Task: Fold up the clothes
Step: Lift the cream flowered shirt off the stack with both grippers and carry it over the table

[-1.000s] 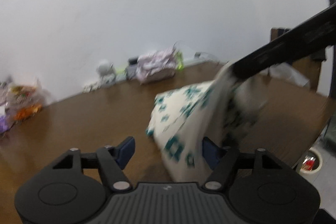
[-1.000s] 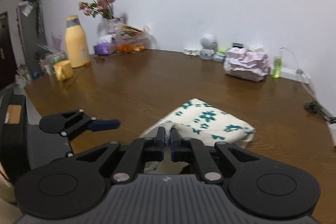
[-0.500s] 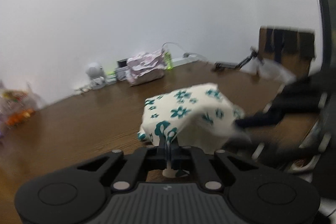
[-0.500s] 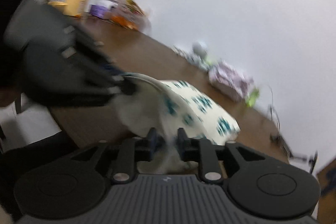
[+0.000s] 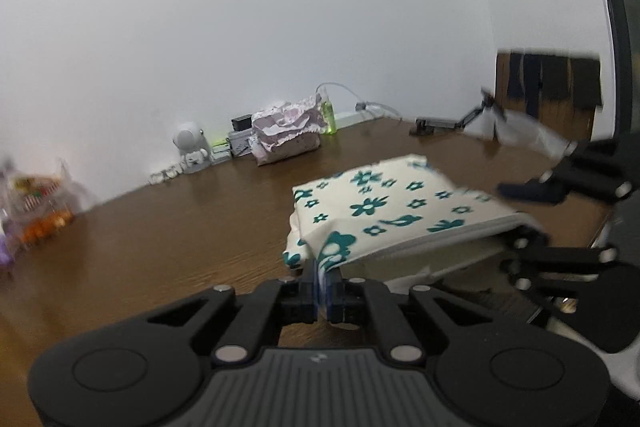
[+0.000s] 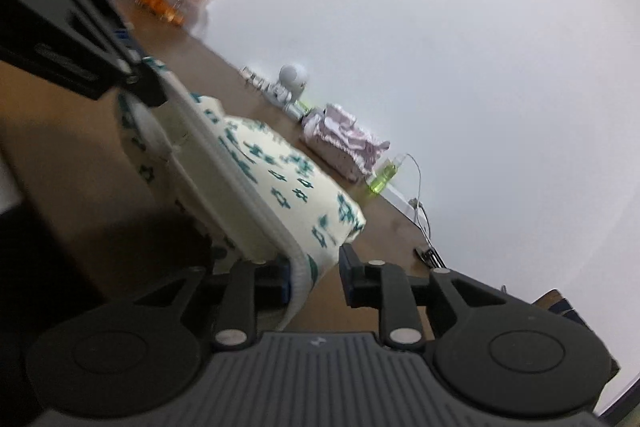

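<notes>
The left gripper (image 5: pixel 322 281) now pinches the cloth (image 5: pixel 384 203) at the table (image 5: pixel 168 239) edge while the right gripper (image 6: pixel 314 277) has spread open, freeing its hem, so the fold passes leftward.

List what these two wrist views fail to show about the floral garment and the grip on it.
- Floral garment: its type; folded layers hide the shape.
- Its underside, both views: hidden by its own top layer.
- Right gripper: jaws apart; contact with the hem blurred.
- Left gripper: the amount of cloth pinched, hidden between the jaws.

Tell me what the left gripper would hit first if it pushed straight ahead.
Probably the cream cloth with teal flowers: the left gripper is already shut on its near corner, and the folded bulk lies just beyond on the brown wooden table.
</notes>
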The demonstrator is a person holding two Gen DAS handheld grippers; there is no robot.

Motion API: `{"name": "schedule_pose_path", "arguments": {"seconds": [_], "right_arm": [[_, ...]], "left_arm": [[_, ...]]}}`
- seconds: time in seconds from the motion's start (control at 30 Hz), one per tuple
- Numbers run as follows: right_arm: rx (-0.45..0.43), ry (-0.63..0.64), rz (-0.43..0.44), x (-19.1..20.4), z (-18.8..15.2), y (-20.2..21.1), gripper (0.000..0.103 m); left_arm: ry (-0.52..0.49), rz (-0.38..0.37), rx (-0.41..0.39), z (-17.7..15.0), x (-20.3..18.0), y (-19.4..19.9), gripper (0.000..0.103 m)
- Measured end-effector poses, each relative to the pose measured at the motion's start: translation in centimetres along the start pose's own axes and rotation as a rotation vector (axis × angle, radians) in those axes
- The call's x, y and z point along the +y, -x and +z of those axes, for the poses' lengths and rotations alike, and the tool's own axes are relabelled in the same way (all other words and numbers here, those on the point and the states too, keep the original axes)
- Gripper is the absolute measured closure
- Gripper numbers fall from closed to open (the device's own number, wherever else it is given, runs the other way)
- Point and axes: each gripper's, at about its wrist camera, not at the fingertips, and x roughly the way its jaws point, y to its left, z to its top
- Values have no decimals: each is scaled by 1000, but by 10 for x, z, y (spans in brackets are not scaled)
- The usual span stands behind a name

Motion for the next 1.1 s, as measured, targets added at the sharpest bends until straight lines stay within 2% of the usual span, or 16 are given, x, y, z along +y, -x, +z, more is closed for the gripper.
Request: {"name": "schedule_pose_path", "arguments": {"seconds": [0.13,0.17,0.2,0.27,0.37,0.47,0.5,0.53,0.6,0.77,0.83,0.87,0.9,0.97,1.07,1.1], "right_arm": [[27,-71,78,-6,-2,3,66],[24,-103,89,-11,2,5,63],[19,-129,92,-16,6,8,54],[9,-193,113,-29,11,11,52],[12,-339,211,-48,13,15,45],[-3,-305,201,-41,14,6,45],[-10,-272,174,-35,15,2,47],[-14,-232,139,-27,17,0,56],[19,-168,88,-15,16,-8,63],[55,-109,37,-6,7,-9,64],[40,-141,38,-14,8,3,89],[30,-178,45,-21,11,8,91],[21,-224,60,-30,15,12,97],[5,-313,97,-49,21,16,98],[-13,-421,139,-74,25,14,98],[-16,-440,155,-79,26,12,98]], "left_arm": [[-81,51,-13,-5,-12,-1,100],[-101,64,-16,-6,-15,-1,100],[-121,77,-19,-8,-18,-1,100],[-162,100,-26,-10,-24,-1,100],[-209,104,-31,-14,-31,0,100],[-220,80,-38,-15,-37,1,100],[-214,69,-44,-14,-38,3,100],[-214,67,-53,-12,-38,5,100],[-207,71,-59,-10,-36,7,100],[-202,95,-34,-11,-30,3,100],[-221,123,-23,-15,-32,-1,96],[-225,141,-15,-17,-34,-5,88],[-226,158,0,-20,-36,-9,69],[-225,168,35,-28,-42,-16,45],[-160,112,84,-32,-42,-18,45],[-141,91,88,-30,-40,-17,61]]}}
